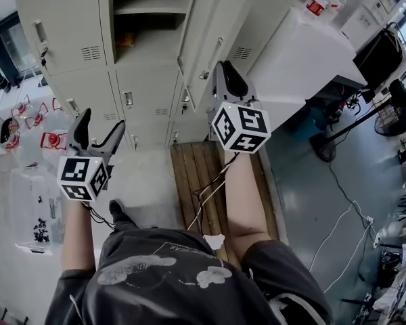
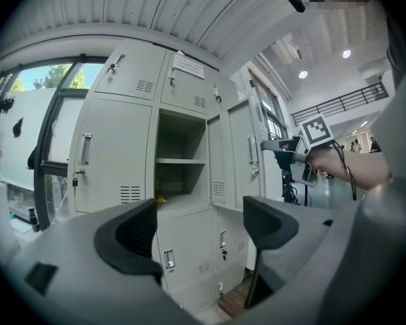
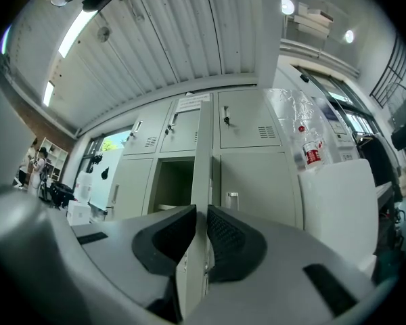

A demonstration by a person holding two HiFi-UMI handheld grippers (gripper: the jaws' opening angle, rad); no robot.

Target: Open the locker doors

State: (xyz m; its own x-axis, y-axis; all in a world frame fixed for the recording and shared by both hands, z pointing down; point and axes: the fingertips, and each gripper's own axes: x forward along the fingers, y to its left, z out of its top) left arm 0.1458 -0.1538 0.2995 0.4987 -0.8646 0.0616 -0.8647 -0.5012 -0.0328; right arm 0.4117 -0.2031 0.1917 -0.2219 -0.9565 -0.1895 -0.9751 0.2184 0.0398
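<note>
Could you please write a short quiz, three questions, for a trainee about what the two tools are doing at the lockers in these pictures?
1. True or false: the left tool is open and holds nothing.
2. What is the right tool shut on? A) a handle B) the edge of the open door C) a bottle
3. Fill in the missing word: the open locker has one ___ across its inside.

Key: 1 true; 2 B; 3 shelf.
</note>
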